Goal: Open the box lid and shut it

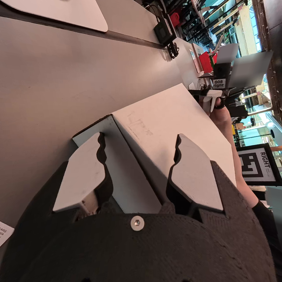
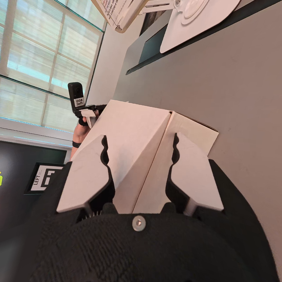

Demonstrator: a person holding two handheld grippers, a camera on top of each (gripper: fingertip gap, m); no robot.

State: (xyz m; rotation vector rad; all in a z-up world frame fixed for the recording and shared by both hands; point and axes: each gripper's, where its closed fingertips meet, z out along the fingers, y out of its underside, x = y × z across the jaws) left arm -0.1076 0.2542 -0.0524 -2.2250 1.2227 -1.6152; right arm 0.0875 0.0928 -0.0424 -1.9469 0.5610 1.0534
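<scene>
A white cardboard box (image 1: pixel 167 114) lies on the grey table (image 1: pixel 61 76), its lid down along a seam on the near end. My left gripper (image 1: pixel 140 135) is open at one end of the box, one finger over the side wall and the other over the lid face, with the seam between them. My right gripper (image 2: pixel 140 135) is open at the opposite end of the box (image 2: pixel 129 122), straddling its corner edge the same way. Each gripper also shows at the far end of the box in the other's view, the right gripper (image 1: pixel 212 99) and the left gripper (image 2: pixel 90 116).
A white monitor base plate (image 1: pixel 68 12) sits on the table beyond the box, also in the right wrist view (image 2: pixel 198 22). A black power adapter (image 1: pixel 163 32) with a coiled cable lies farther along. A paper sheet (image 1: pixel 4 235) lies near the left gripper.
</scene>
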